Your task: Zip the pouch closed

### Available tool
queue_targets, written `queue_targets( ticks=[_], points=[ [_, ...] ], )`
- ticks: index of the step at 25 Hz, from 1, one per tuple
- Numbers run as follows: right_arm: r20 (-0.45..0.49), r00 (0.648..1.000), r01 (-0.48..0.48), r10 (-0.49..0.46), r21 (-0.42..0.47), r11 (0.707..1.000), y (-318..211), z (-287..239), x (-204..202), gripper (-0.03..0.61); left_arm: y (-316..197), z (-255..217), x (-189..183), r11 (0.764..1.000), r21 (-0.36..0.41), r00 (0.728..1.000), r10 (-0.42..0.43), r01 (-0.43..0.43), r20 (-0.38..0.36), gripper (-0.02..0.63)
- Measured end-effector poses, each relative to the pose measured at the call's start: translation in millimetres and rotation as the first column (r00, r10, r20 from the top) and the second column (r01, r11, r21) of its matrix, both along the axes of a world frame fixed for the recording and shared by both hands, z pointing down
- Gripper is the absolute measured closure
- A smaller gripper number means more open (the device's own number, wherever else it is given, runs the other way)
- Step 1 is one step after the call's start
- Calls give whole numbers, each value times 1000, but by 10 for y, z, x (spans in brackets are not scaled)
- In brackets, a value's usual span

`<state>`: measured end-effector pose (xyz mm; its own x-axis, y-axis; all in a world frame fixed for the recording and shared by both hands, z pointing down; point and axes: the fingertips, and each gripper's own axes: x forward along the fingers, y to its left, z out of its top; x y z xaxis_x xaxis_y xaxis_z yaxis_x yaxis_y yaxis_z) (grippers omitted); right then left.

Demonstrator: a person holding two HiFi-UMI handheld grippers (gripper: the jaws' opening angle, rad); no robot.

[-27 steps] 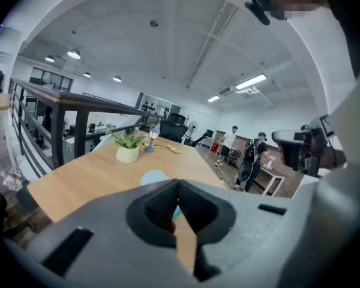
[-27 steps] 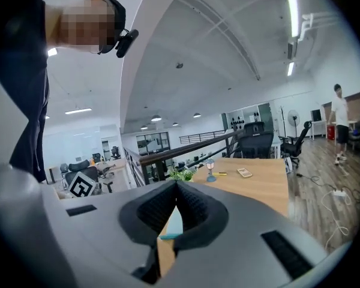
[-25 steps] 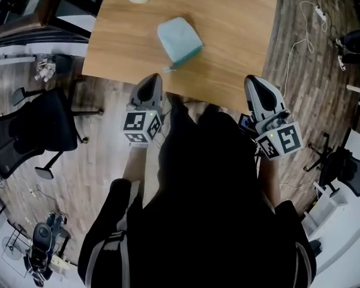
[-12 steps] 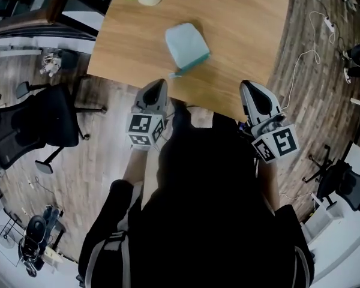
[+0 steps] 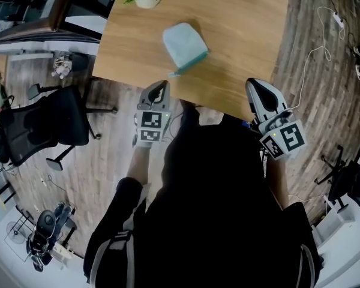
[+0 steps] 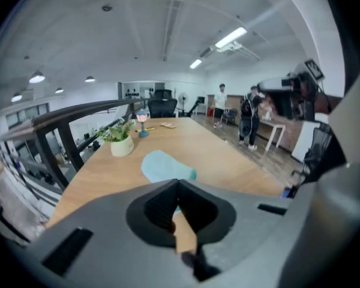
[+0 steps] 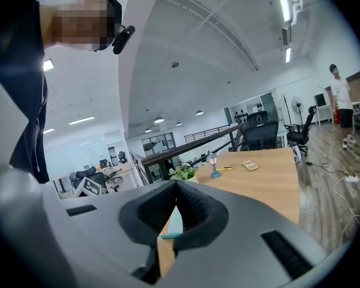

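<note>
My left gripper (image 5: 160, 86) has its jaws pressed together with nothing between them, and its tip sits at the near edge of the wooden table (image 5: 246, 35). My right gripper (image 5: 256, 84) is likewise fully closed and empty, with its tip at the same edge, farther to the right. The pale teal pouch (image 5: 183, 45) lies flat on the table ahead of the left gripper, apart from both grippers.

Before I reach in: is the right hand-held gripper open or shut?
Shut: on the right hand-held gripper the jaws meet at their tips, nothing between them.
</note>
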<state>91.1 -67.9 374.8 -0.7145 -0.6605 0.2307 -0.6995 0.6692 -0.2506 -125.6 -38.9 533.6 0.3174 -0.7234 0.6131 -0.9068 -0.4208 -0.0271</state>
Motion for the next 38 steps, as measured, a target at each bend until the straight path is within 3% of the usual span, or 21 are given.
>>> queue_targets(
  ticks=[2, 4, 6, 12, 19, 22, 25, 29, 34, 38],
  points=[
    [2, 1000, -10, 10, -4, 1000, 1, 11, 20, 566, 10, 250, 12, 994, -51, 979, 104, -96, 178, 614],
    [4, 1000, -16, 16, -8, 1000, 17, 21, 7, 566, 25, 557, 25, 970, -135, 909, 238, -204, 343, 607],
    [1, 1000, -16, 16, -11, 1000, 39, 46, -30, 566, 3, 815, 41, 938, -199, 834, 343, -283, 432, 598],
    [-6, 999, -33, 33, -11, 999, 97, 50, -114, 566, -102, 1396, -15, 862, -325, 658, 507, -389, 557, 565],
    [-17, 996, -90, 90, 3, 996, 139, 27, -38, 566, -138, 1676, -33, 815, -396, 557, 578, -423, 596, 565],
    [-16, 993, -117, 117, 4, 993, 147, 13, -23, 566, -151, 1719, -20, 797, -417, 531, 603, -438, 595, 565],
    [-9, 990, -140, 140, 6, 990, 138, -18, -35, 566, -155, 1729, -4, 778, -431, 522, 627, -457, 578, 565],
    [-6, 990, -144, 144, 7, 990, 113, -22, -76, 566, -129, 1735, 16, 765, -442, 536, 644, -469, 545, 590],
    [3, 993, -118, 118, -5, 993, 45, -15, -216, 566, -63, 1593, 36, 756, -465, 667, 640, -460, 381, 594],
    [-23, 1000, 9, -10, -41, 999, 61, 154, -452, 566, -29, 1009, 235, 755, -385, 792, 604, -531, 93, 595]
  ],
)
